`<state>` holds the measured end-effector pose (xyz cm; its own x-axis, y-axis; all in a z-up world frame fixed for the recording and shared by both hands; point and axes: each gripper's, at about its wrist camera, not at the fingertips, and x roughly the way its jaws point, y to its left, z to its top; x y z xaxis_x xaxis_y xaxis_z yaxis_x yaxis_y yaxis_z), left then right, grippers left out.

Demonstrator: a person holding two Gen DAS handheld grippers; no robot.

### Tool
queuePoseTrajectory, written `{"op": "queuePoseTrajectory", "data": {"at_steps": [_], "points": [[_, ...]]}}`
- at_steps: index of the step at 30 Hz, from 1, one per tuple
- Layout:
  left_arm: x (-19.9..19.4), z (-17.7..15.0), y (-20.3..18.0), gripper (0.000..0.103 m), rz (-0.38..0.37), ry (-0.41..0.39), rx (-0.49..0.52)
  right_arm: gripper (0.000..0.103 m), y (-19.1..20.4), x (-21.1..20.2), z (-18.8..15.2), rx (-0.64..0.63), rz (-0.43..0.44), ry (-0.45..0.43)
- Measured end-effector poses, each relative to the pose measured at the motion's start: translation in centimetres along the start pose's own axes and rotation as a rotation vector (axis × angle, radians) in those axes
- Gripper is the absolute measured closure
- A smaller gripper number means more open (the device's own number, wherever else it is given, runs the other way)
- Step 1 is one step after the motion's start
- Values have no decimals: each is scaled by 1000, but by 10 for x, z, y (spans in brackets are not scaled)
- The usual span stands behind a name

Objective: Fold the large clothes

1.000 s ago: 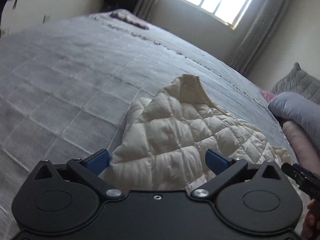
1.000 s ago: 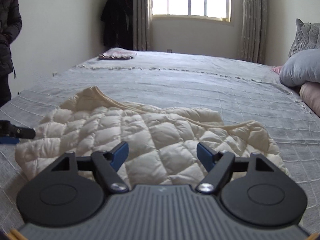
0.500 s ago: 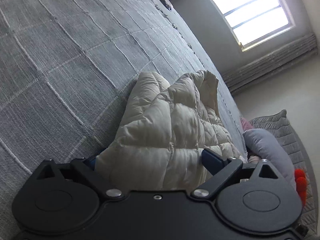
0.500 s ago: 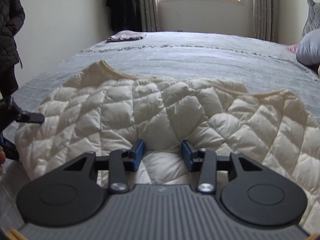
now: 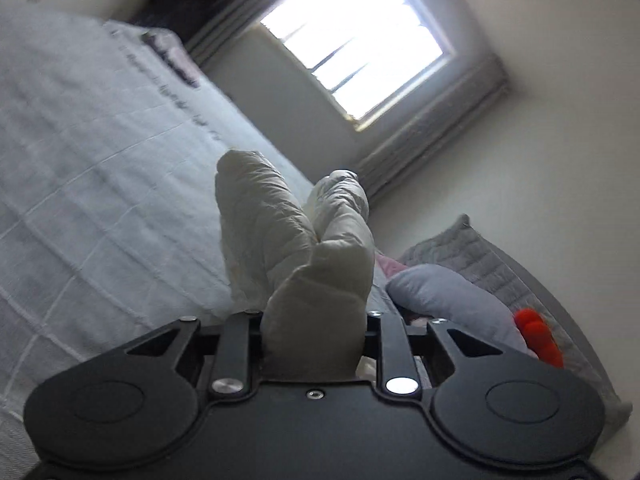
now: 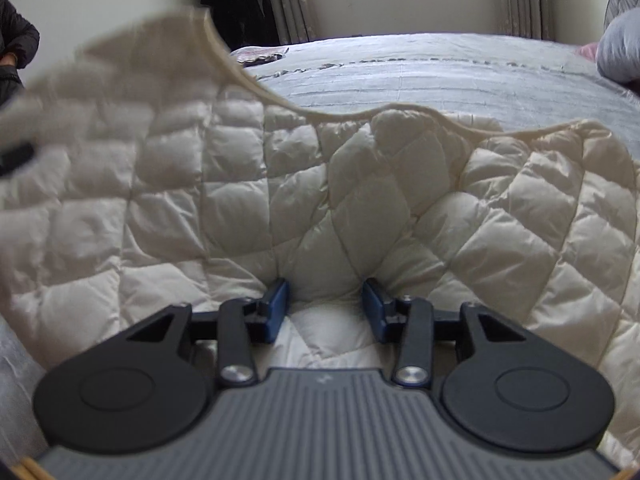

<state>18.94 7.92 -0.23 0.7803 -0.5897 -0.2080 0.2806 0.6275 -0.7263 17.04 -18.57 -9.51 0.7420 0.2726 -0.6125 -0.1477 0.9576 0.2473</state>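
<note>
Jacket [image 6: 320, 200]: cream, quilted, puffy. Most of it lies on the bed [image 6: 460, 76]; its left side is raised off the cover, the curved edge trim up in the air and blurred in the right wrist view.

Left tongs [image 5: 314, 332]: clamped on a thick wad of jacket [image 5: 316, 280]. The stuffing bulges out ahead of the jaws and hides the pads. Camera tilted hard, window [image 5: 356, 44] overhead, so this end looks lifted and rolling.

Right tongs [image 6: 325, 306]: blue pads pressed into a quilted ridge near the hem, one on each side, fabric puckered between them. Held, though the pads stand well apart round the bulk.

Step in hand, as I judge it: carry the left side over to make the first fold.

To do it well:
- Keep both grips firm. The shell looks slick and the fill springy, so a thin bite may slide out.
- Move the two ends together, level, so the fold line runs straight and not on a slant.
- Lift high enough that the loose part clears the layer below without dragging it.
- Lay edge on edge, then press down before letting go; down fill will likely puff back.

Beyond: pillows [image 5: 452, 292] at the head of the bed, something red [image 5: 538, 336] beside them, a small folded cloth [image 6: 260, 54] at the far side. All well apart from the jacket.
</note>
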Motion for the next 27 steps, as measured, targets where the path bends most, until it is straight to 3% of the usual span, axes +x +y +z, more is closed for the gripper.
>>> {"op": "queuePoseTrajectory", "data": {"at_steps": [4,8,13,18,19,20,21,27], "points": [[15,-13,-63,77,-111,56,173,62,4,-2,-4,52,127,42],[33,-35,-93,77,-143,138,286,62,4,-4,-11,98,235,65],[50,-39,-98,77,-159,171,283,63,-36,-22,0,263,323,106],[57,-48,-110,77,-145,212,349,60,-85,-68,14,411,312,88],[61,-54,-114,77,-137,228,369,55,-97,-78,16,444,309,62],[66,-61,-117,77,-128,247,391,37,-110,-90,17,490,307,24],[71,-67,-119,77,-121,269,410,26,-124,-101,17,533,306,-15],[105,-105,-124,76,-110,390,474,26,-184,-136,5,689,261,-83]]}}
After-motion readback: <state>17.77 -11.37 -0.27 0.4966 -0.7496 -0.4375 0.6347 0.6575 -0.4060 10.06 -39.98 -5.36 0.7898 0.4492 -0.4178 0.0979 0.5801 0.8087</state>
